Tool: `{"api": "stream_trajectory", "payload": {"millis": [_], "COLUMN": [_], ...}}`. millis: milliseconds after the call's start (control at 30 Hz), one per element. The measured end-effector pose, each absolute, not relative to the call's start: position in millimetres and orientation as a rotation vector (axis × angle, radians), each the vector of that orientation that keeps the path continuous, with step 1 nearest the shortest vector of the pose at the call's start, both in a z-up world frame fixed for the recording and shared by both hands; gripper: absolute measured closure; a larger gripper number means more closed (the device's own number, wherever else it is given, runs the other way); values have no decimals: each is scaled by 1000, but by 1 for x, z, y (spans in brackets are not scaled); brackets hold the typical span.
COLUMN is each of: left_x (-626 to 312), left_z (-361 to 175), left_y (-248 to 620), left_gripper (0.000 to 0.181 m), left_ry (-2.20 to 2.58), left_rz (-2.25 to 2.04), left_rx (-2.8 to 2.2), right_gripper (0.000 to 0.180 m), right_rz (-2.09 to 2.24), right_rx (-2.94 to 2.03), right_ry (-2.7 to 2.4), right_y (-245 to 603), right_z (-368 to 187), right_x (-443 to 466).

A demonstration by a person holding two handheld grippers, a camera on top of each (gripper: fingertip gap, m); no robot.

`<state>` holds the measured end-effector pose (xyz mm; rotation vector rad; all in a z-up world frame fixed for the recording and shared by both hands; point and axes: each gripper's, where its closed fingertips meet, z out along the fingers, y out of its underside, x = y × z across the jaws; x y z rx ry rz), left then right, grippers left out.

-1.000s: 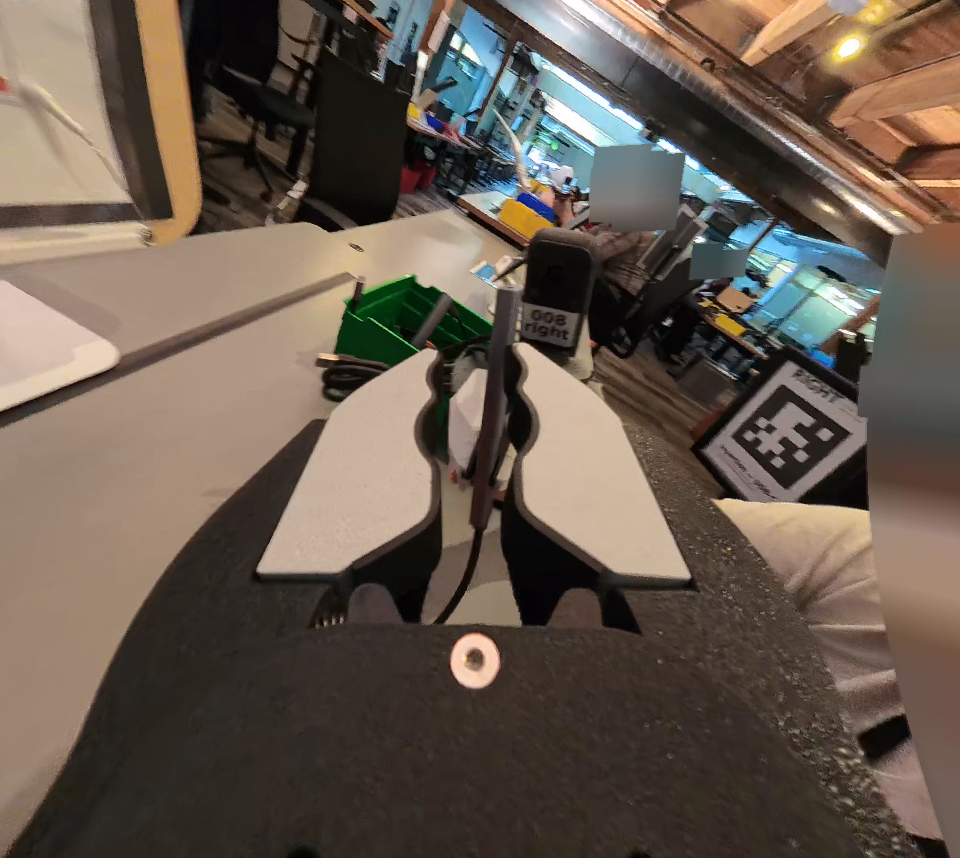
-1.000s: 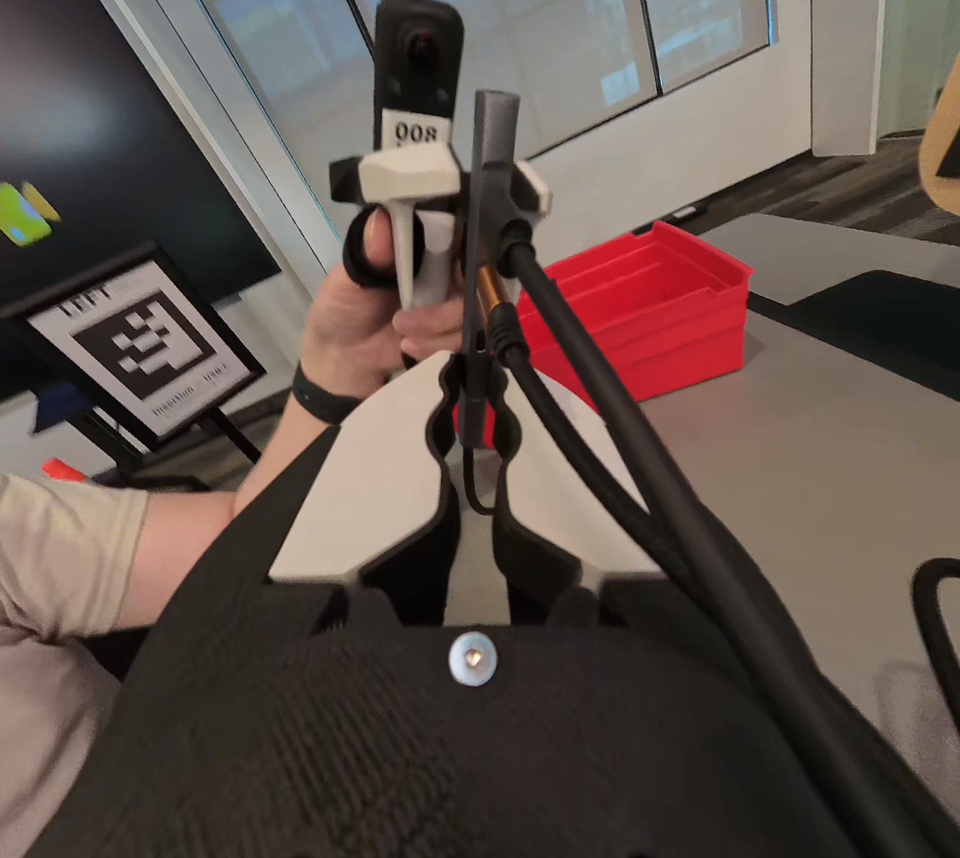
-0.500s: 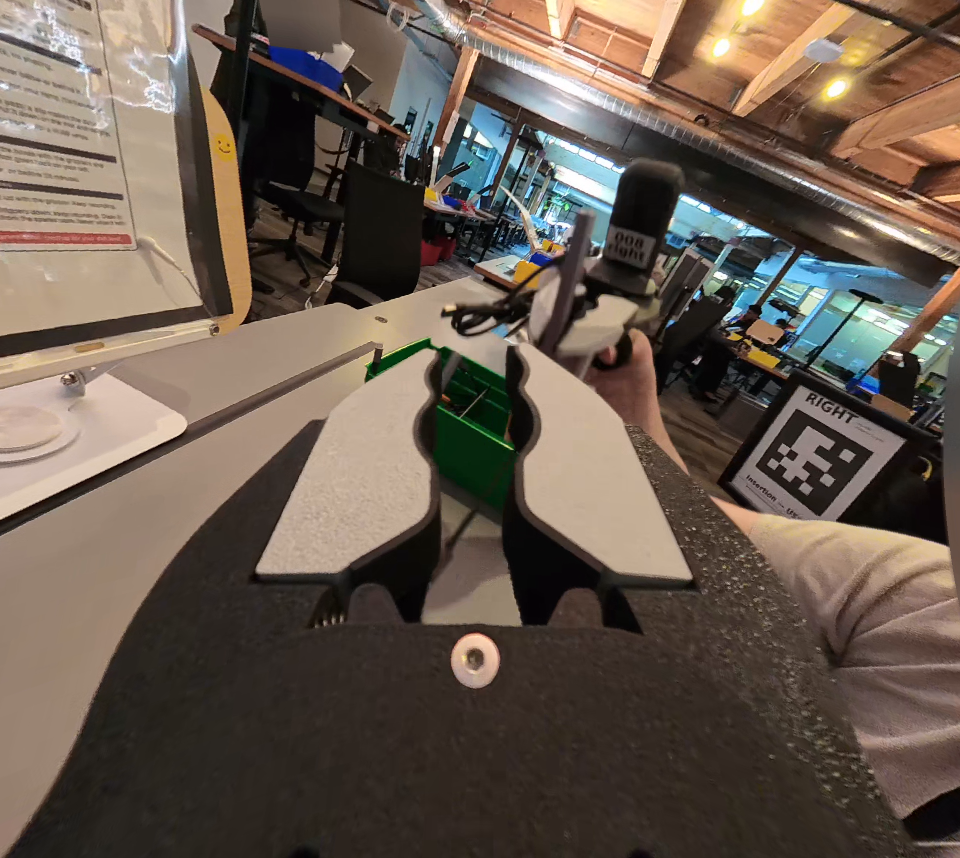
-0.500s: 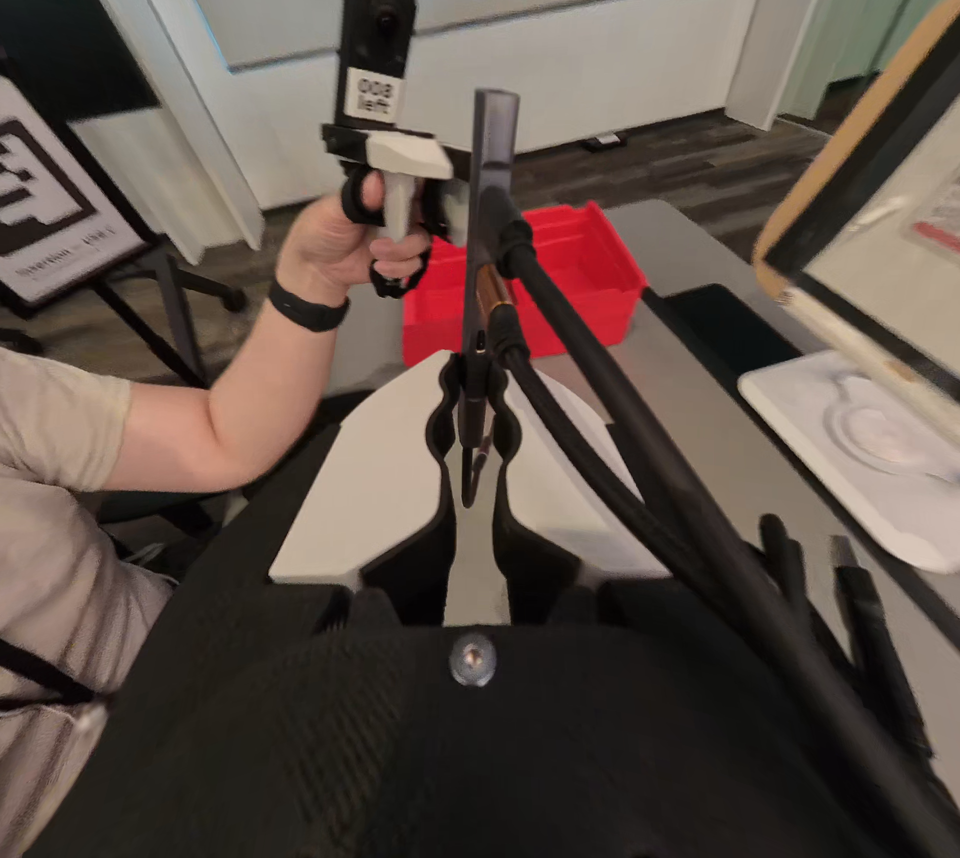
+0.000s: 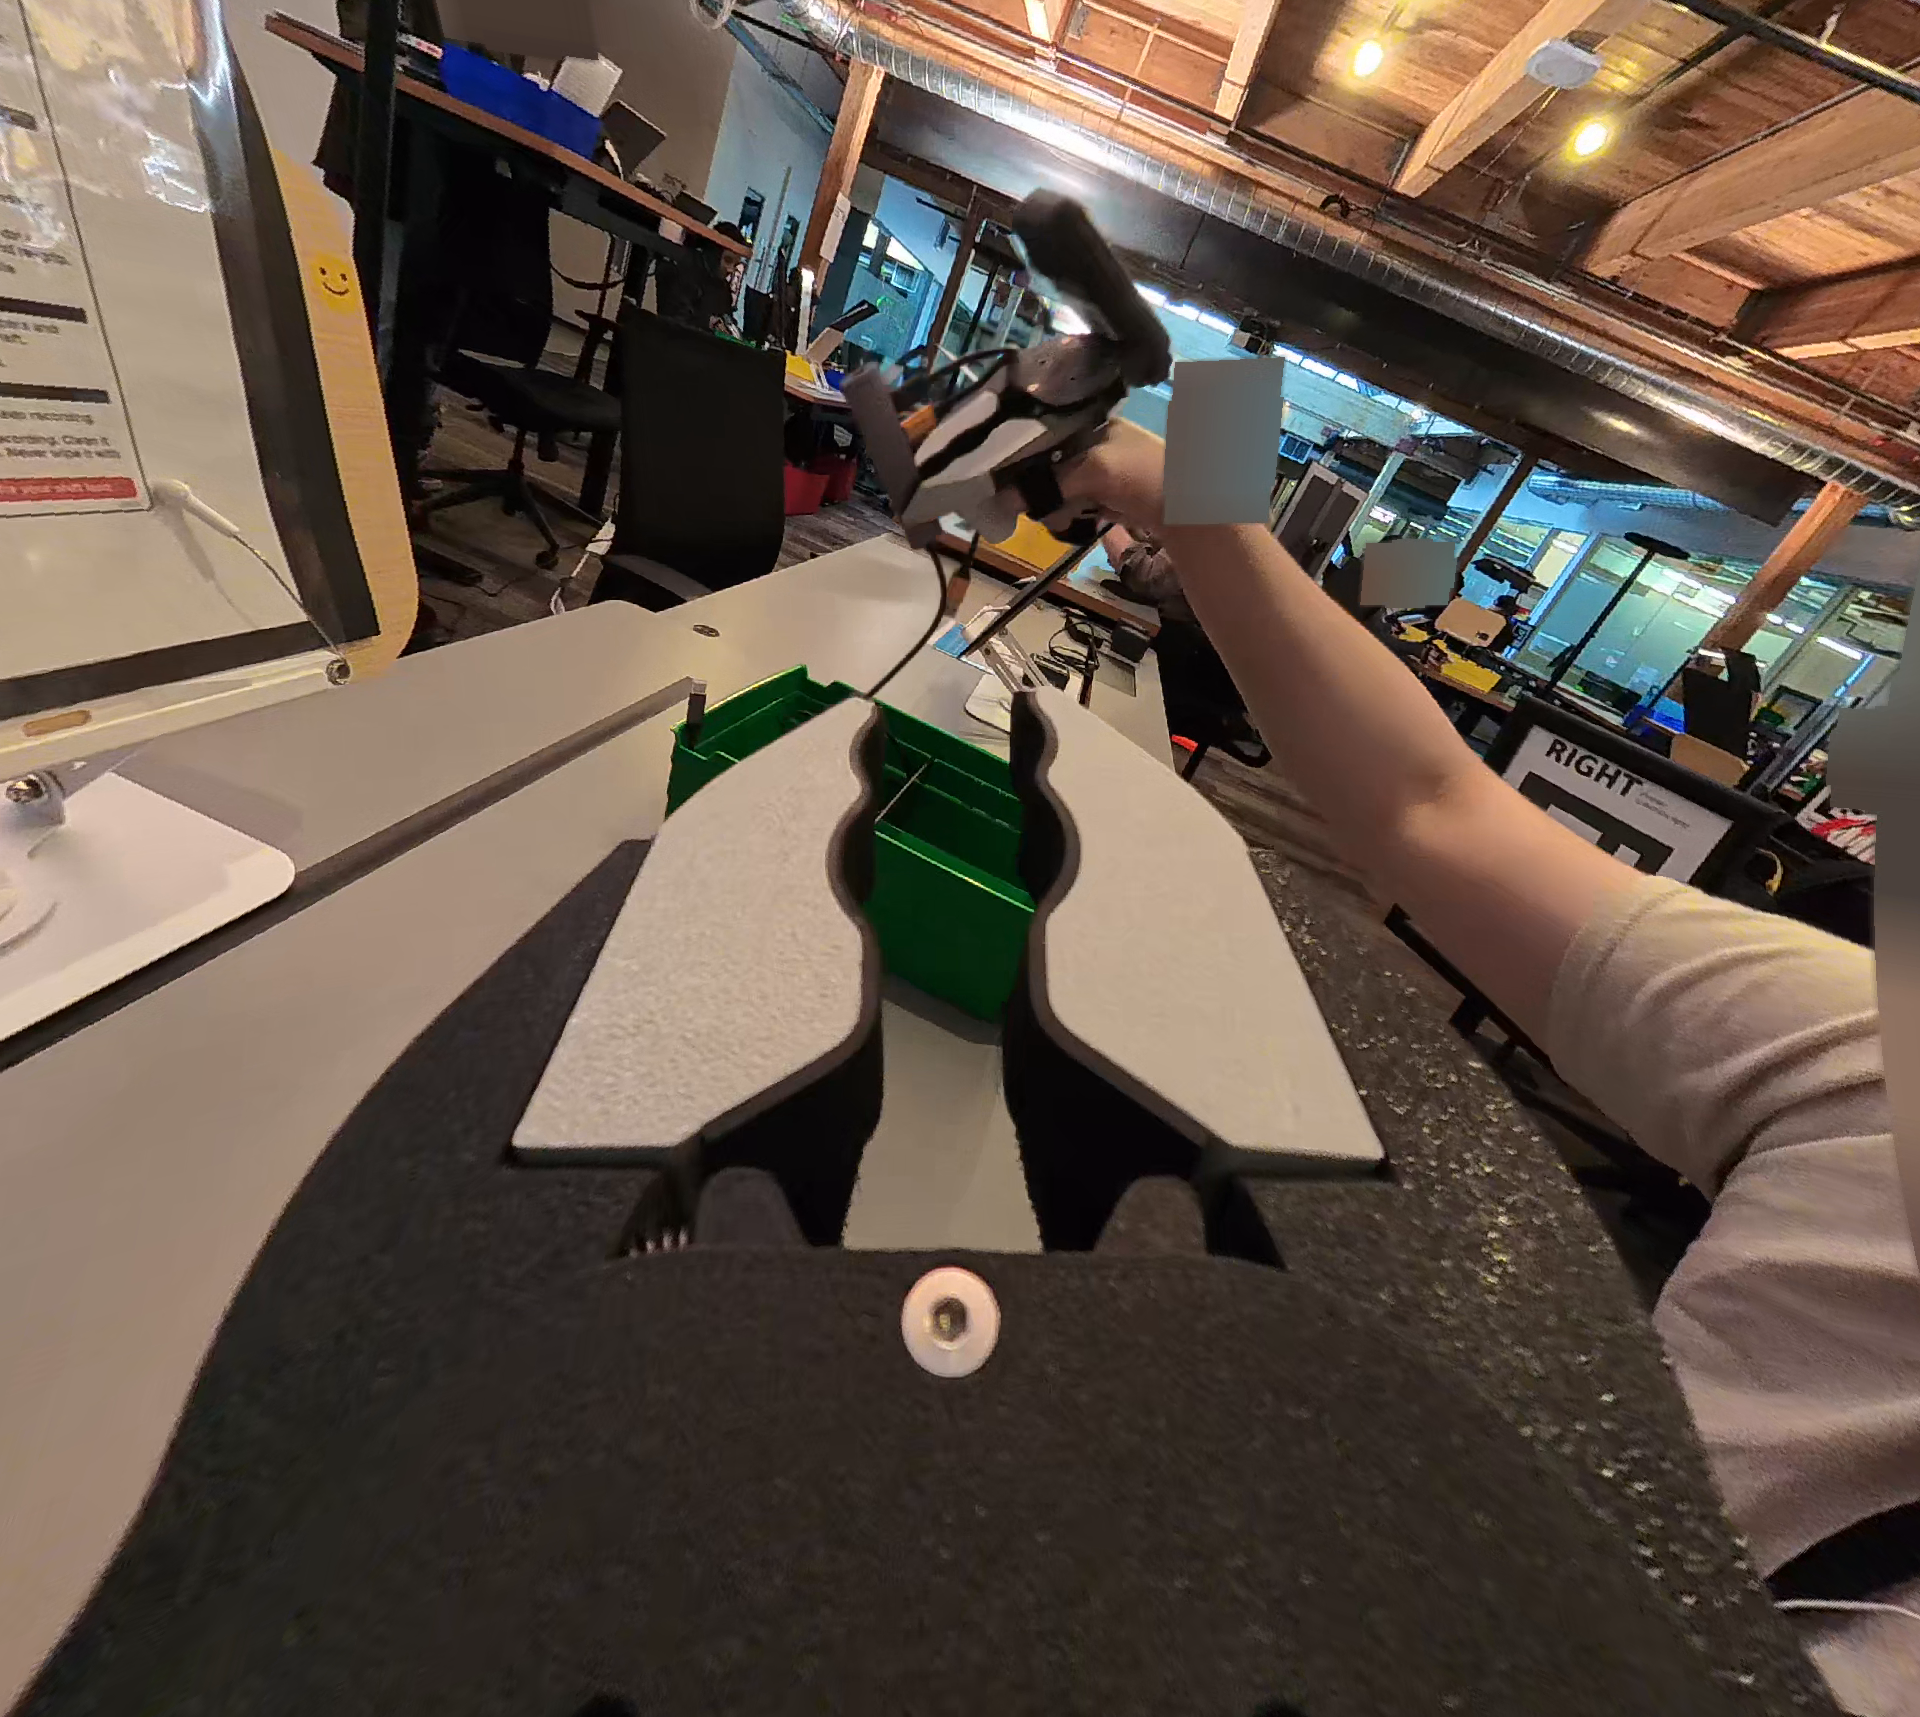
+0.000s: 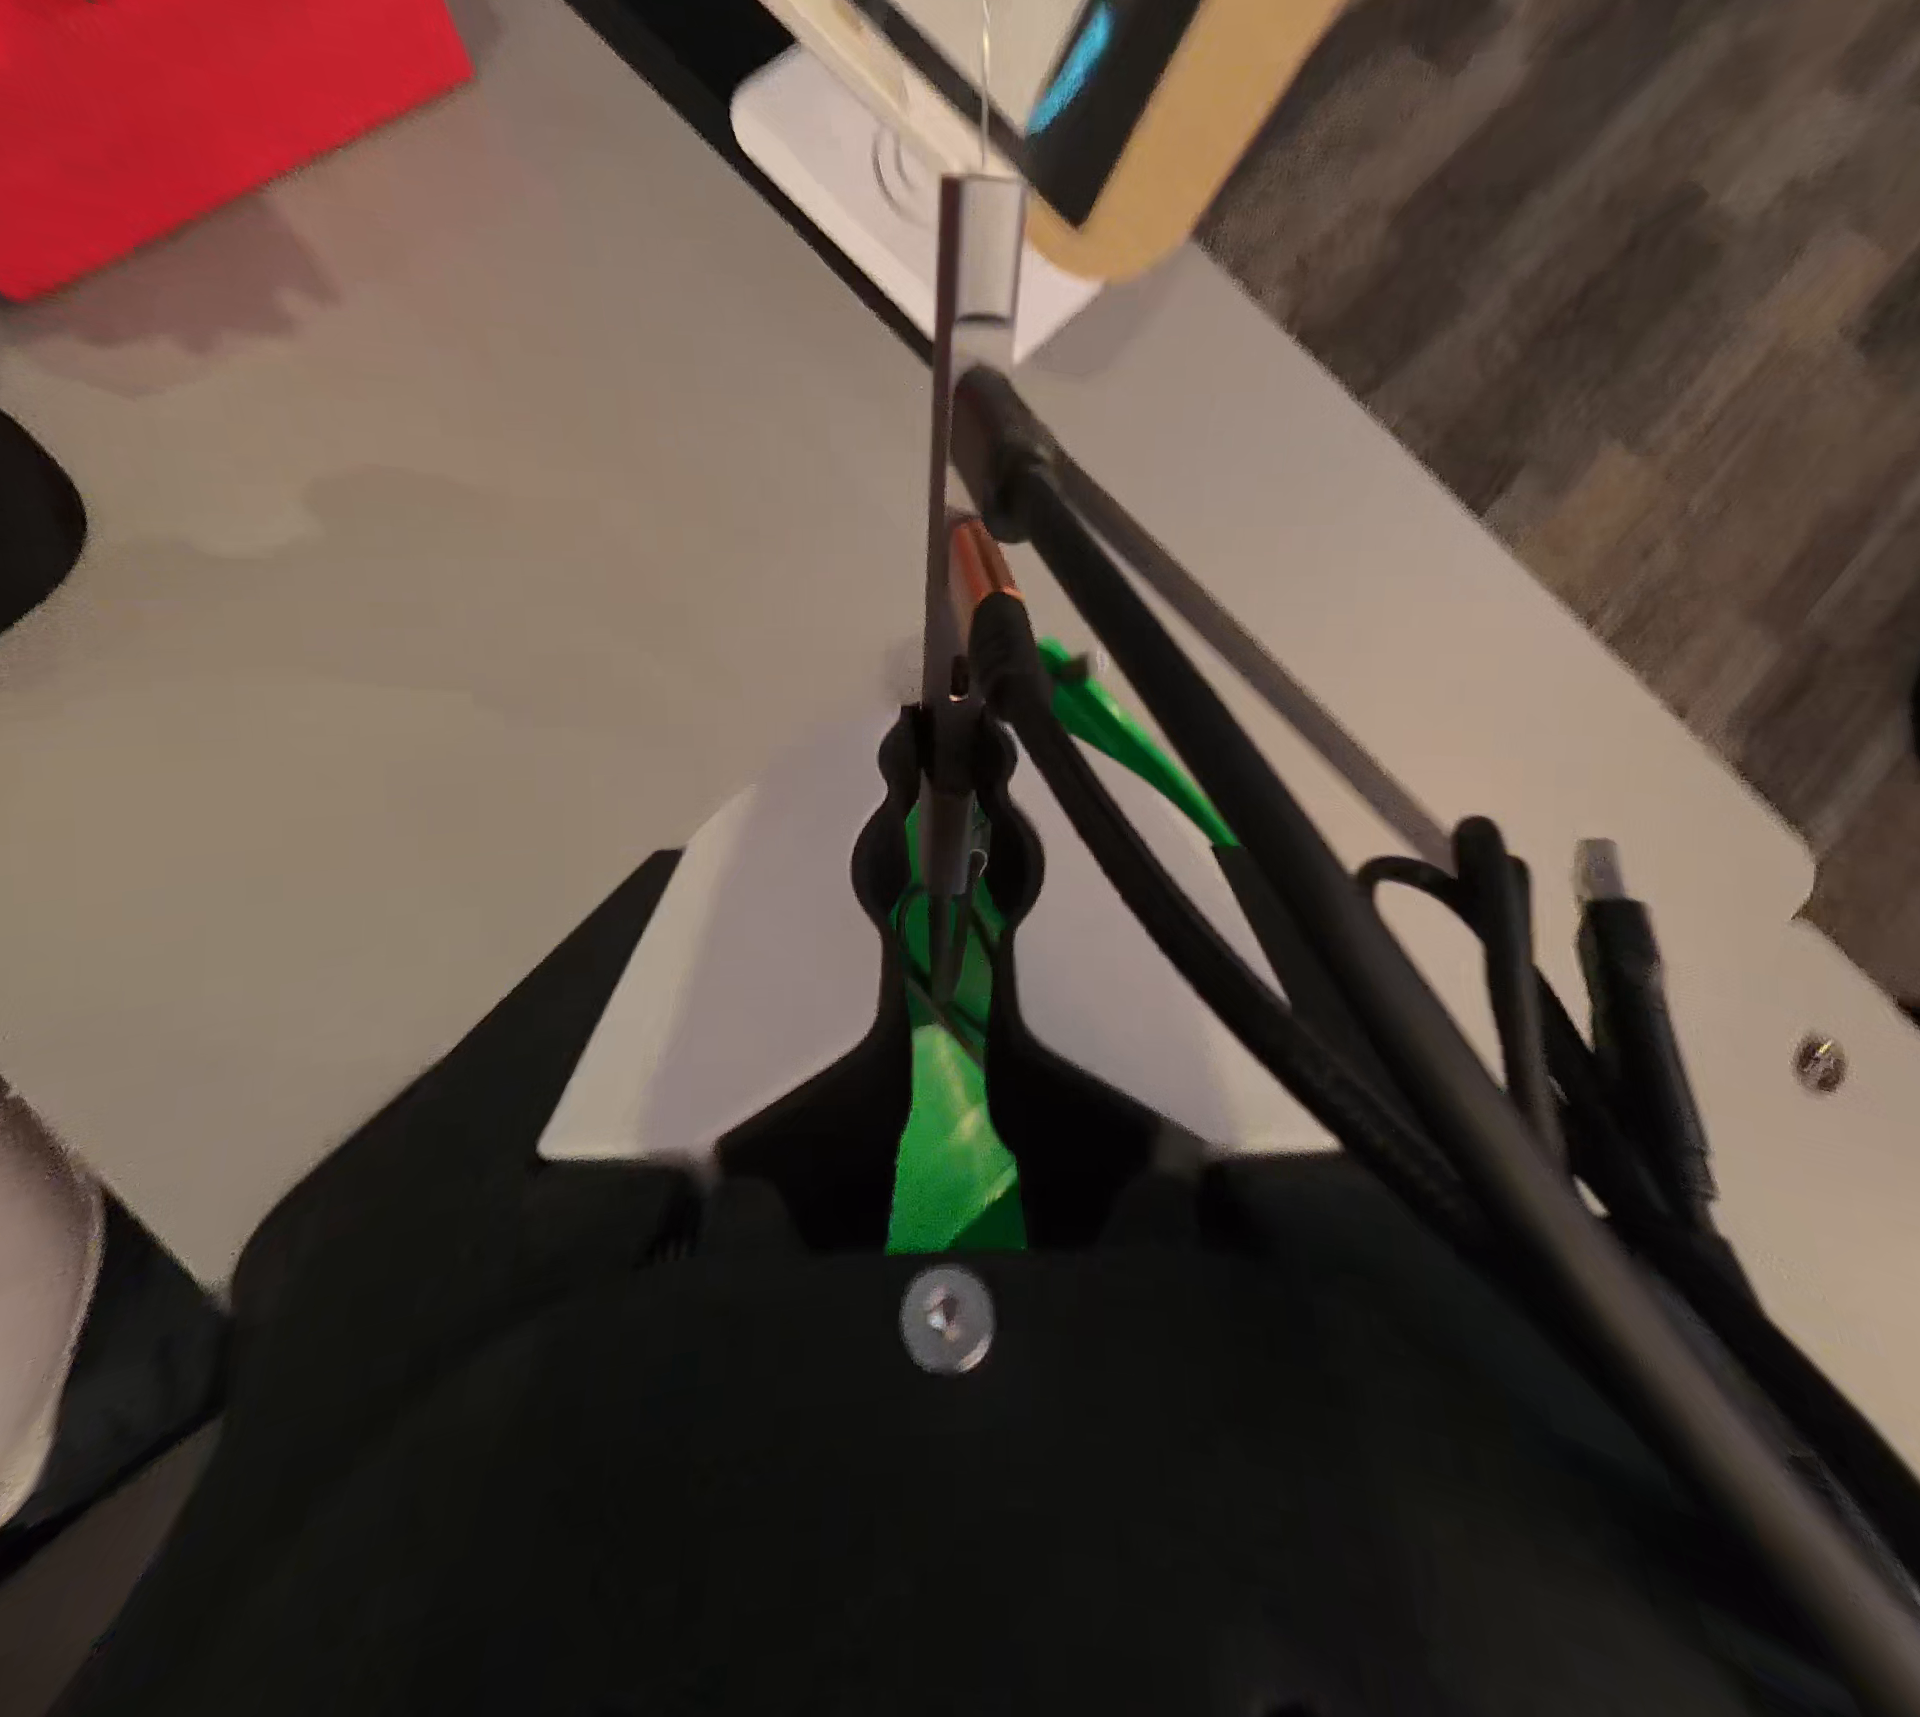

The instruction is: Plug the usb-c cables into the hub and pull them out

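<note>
My right gripper (image 6: 951,722) is shut on the lower end of a thin dark grey hub (image 6: 961,462), seen edge-on. Two black cables are plugged into its side, one with a copper-coloured plug (image 6: 982,571), one with a black plug (image 6: 1000,436); they trail down to the right. In the left wrist view this gripper (image 5: 935,472) is held high in the air by a hand, tilted, with the hub (image 5: 881,436) sticking out to the left. My left gripper (image 5: 940,717) is open and empty, low over the table, well apart from the hub.
A green bin (image 5: 935,878) stands on the grey table (image 5: 208,1096) just beyond my left fingers, and under my right gripper (image 6: 951,1148). A red bin (image 6: 187,26) is far left. A screen on a white stand (image 5: 125,888) is at the left. Loose black cables (image 6: 1621,992) lie by the table edge. Across from one pair of fingers to the other is roughly 35 cm.
The right gripper with the hub has swung away from the left gripper, risen and tilted down over the table and green bin. The left gripper stays low, open and empty.
</note>
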<state>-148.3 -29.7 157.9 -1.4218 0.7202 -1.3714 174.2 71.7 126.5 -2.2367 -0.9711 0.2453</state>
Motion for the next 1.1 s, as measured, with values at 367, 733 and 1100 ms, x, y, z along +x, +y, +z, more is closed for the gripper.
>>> {"api": "stream_trajectory", "payload": {"millis": [367,733,1100], "left_x": [-134,-119,-119], "left_z": [147,136,135], "left_y": [-30,-29,-32], "left_gripper": [159,160,159], "left_ry": [774,819,835], "left_rz": [-1372,-1376,-1364], "left_rx": [-1470,-1521,-1530], "right_gripper": [169,167,165], "right_rz": [283,-38,-119], "right_rx": [-2606,-2796,-2652], "right_ry": [-1062,-1338,-1388], "right_y": [68,57,61], "right_z": [-14,-107,-99], "right_x": [218,259,268]}}
